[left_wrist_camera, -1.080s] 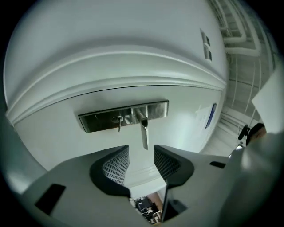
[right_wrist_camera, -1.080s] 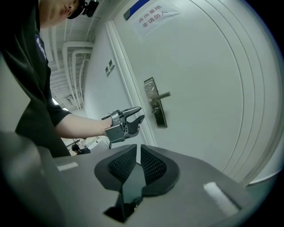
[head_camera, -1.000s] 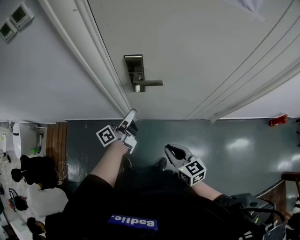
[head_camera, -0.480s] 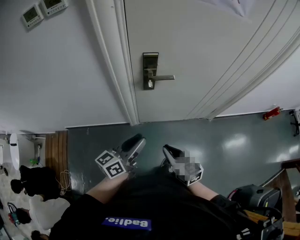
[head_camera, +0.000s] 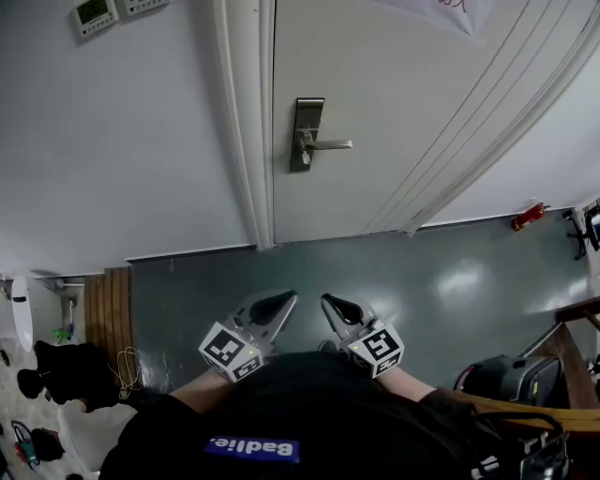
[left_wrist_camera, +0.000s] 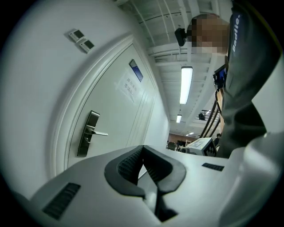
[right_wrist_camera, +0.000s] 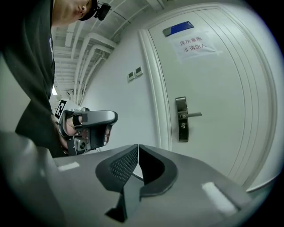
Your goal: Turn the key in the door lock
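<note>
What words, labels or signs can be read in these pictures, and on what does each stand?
"Badlie.": white letters on a blue patch on the person's black top, upside down in the head view.
"库房重地 非请勿入": on the white paper notice on the white door.
Blue plate above the notice: too small to read.
Grey wall panels beside the door frame: displays too small to read.

Open floor (head_camera: 309, 272) up to the door (head_camera: 394, 112) (frame (head_camera: 248, 122) at left), lever handle (head_camera: 328, 143) unobstructed.
</note>
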The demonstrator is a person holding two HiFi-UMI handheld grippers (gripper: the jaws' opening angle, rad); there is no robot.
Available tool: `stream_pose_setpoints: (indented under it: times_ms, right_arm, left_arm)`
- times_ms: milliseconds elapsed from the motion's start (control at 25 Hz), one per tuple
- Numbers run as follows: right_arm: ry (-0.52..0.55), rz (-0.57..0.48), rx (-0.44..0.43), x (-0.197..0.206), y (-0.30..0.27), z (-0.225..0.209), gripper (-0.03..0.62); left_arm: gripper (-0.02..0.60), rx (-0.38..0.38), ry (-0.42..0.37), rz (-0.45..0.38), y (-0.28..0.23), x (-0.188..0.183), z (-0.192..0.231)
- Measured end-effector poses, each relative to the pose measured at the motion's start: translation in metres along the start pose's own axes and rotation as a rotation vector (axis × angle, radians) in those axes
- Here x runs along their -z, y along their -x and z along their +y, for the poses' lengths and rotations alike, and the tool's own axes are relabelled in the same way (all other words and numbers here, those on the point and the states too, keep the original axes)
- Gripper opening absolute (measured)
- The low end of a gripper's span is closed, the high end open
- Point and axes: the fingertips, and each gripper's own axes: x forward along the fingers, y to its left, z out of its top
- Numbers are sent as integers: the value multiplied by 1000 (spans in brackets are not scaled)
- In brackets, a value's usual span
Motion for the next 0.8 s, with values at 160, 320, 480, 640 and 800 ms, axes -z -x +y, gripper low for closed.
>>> stream_pose_setpoints:
  times_ms: [160,320,480,640,800]
  right_arm:
    - [31,-35,-38,-14,13,0,2]
    - [47,-85,-55,-27,34,-7,2]
    - [21,-102,-88,-25,44,-6,2]
    - [24,-89,-119,-21,47,-6,0]
    - [20,-76,-137,-15,52,-2,0]
  left_arm:
    - [6,-32,-69,-13,-5,-11,-19]
    - [6,-20,-111,11,-15,-10,-44]
    - [5,-27,-143,35,-20,-3,-57]
    - [5,-57,-121,24,-18,1,-59]
    - [5,-58,-132,31,-18,6,-65]
